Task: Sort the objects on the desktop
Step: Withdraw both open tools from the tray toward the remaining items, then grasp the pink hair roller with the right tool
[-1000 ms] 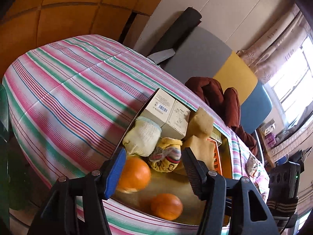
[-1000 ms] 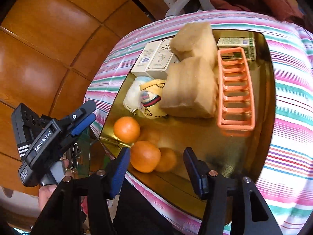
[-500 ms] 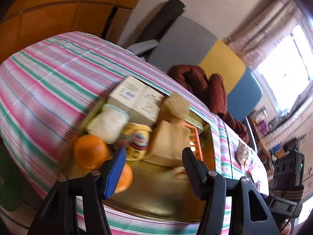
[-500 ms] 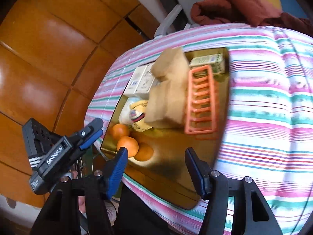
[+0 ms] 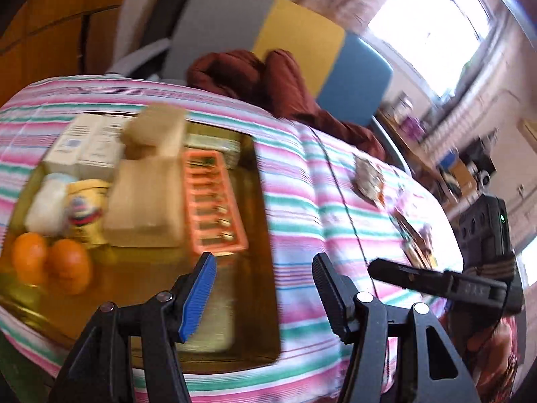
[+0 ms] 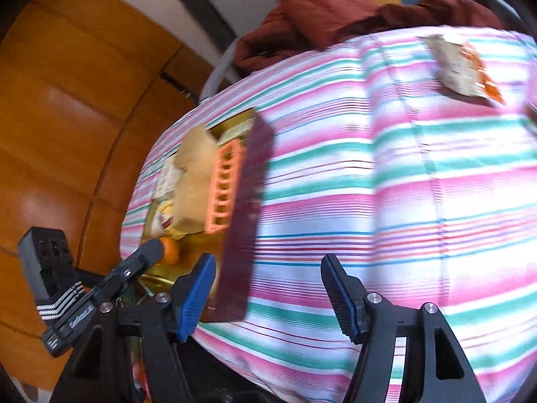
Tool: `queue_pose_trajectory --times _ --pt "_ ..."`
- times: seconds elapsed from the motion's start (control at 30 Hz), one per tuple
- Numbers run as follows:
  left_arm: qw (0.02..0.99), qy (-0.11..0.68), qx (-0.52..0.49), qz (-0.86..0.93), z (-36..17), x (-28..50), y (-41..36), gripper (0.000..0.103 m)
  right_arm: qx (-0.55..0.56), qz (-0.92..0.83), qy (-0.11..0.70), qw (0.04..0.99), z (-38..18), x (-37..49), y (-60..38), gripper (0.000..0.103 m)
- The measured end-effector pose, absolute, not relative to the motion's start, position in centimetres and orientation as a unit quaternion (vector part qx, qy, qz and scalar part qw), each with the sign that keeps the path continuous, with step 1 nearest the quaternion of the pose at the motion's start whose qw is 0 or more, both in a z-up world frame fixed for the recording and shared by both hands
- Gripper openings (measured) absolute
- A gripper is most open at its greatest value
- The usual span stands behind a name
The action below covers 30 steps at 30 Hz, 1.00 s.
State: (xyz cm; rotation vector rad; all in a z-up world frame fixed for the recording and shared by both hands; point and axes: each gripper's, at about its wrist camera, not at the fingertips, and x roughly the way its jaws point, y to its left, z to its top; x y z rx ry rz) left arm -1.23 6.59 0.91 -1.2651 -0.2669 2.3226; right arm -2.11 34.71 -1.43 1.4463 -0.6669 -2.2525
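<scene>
Both grippers empty, so we read this as transit toward the next loose item.

Left gripper (image 5: 263, 288): jaws spread, nothing between, hovering over the near right corner of the gold tray (image 5: 265, 329). Right gripper (image 6: 266, 290): jaws have just been opening, nothing between, only striped tablecloth (image 6: 453, 184) under it.

Advice: frames are smeared, so we'd slow down before committing. The likely target, we judge, is the snack packet (image 6: 465, 67), well apart from the tray at 1 o'clock in the right view. It's flat, crinkly film; we'd come in low and pinch an edge, not the face.

Materials, near to far in the left view:
- tray: glossy, mirror-like, raised rim
- 2 oranges (image 5: 50, 262) at 9 o'clock: round, will roll
- 2 tan blocks (image 5: 144, 198): rectangular, matte, spongy-looking
- coral rack (image 5: 214, 198): rigid slotted plastic, just beside the blocks
- white cartons (image 5: 84, 147) at 10 o'clock: cardboard
- beyond the table: dark red cloth (image 5: 268, 80), bunched.
</scene>
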Motion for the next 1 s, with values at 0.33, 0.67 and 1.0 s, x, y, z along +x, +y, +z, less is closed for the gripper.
queue_pose_trajectory --times 0.33,0.67,1.0 --pt "0.289 -0.024 -0.501 0.815 -0.6 -0.3 14.9 0.06 0.511 -0.82 -0.245 0.085 -2.8 -2.6 45.6 0.071" --pt "0.309 0.027 -0.519 0.797 -1.9 0.5 19.3 0.06 0.5 -0.836 -0.226 -0.032 -2.1 -6.8 55.8 0.071" --pt "0.308 0.036 -0.535 0.786 -2.9 0.0 21.2 0.06 0.456 -0.859 -0.209 -0.1 -1.0 -12.9 61.8 0.076"
